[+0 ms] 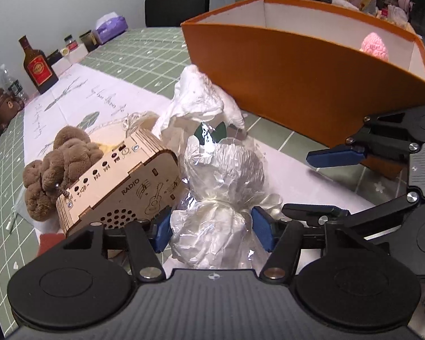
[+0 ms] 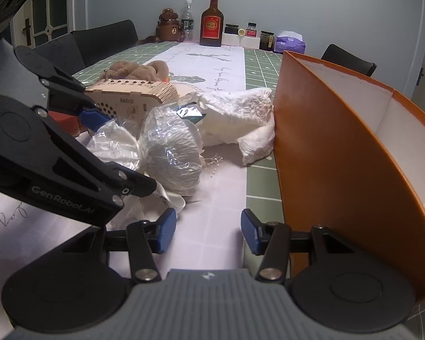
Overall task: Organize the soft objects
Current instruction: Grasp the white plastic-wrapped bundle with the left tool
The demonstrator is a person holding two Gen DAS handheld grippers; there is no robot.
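Observation:
A soft bundle wrapped in crinkled clear plastic (image 1: 215, 221) lies on the white table runner, and my left gripper (image 1: 212, 232) is shut on its lower white end, one blue pad on each side. From the right wrist view the same bundle (image 2: 170, 153) sits in the left gripper (image 2: 124, 153). My right gripper (image 2: 208, 232) hovers open over the runner beside the orange box (image 2: 325, 147), with nothing between its pads. A crumpled white soft wad (image 1: 201, 96) leans against the box wall (image 1: 297, 85). A pink knitted item (image 1: 374, 45) lies inside the box. A brown plush (image 1: 59, 167) rests behind the wooden radio (image 1: 121, 187).
A brown liquor bottle (image 2: 211, 22), small jars, a bear-shaped container (image 2: 168, 27) and a purple tissue pack (image 2: 289, 42) line the far table edge. Black chairs (image 2: 104, 39) stand around the green checked table. A red object lies under the radio's near corner.

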